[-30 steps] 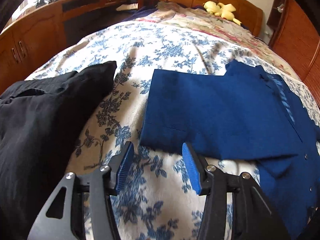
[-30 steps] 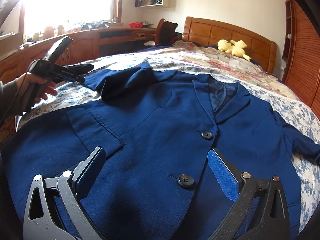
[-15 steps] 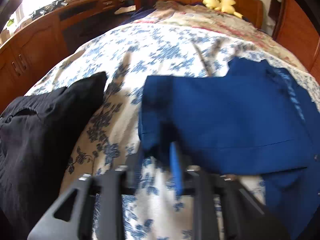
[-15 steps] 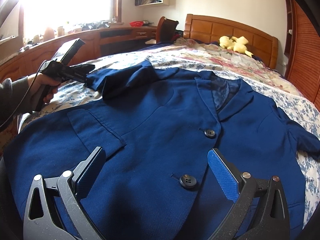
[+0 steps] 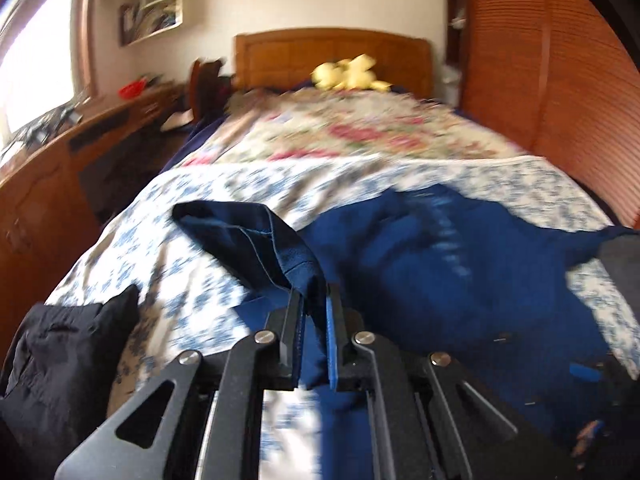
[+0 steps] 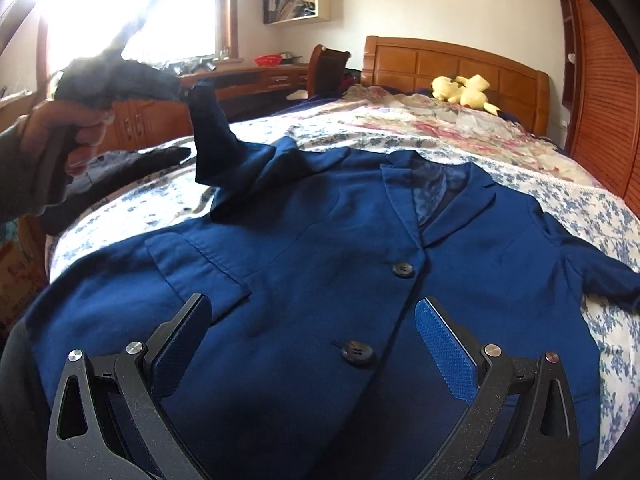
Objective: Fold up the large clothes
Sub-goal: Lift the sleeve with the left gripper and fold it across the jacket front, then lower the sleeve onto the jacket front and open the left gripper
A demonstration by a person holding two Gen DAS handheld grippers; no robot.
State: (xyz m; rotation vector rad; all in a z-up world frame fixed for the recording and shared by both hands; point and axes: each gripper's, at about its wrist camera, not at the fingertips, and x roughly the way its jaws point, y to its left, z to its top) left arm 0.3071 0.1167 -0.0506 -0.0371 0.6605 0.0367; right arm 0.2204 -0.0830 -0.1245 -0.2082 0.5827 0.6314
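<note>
A dark blue jacket [image 6: 320, 260] lies face up and buttoned on the floral bed sheet [image 6: 580, 208]. My left gripper [image 5: 316, 300] has its jaws closing tight on the cuff of the jacket's sleeve [image 5: 248, 240], with the pads pressing the cloth. In the right wrist view a hand [image 6: 60, 120] holds that left gripper [image 6: 184, 90] in the air, and the sleeve [image 6: 212, 140] hangs from it above the jacket's shoulder. My right gripper [image 6: 314, 302] is open over the jacket's lower front, near the bottom button [image 6: 358, 354], with nothing between its fingers.
A black garment [image 5: 60, 360] lies bunched at the bed's near left edge. A yellow plush toy [image 6: 464, 90] sits by the wooden headboard [image 6: 440, 60]. A wooden desk [image 6: 248, 76] runs along the left under the window, and a slatted wardrobe [image 6: 600, 100] stands on the right.
The left gripper shut on the sleeve cuff, then rose and swung toward the jacket, lifting the sleeve off the sheet. The right gripper stayed where it was.
</note>
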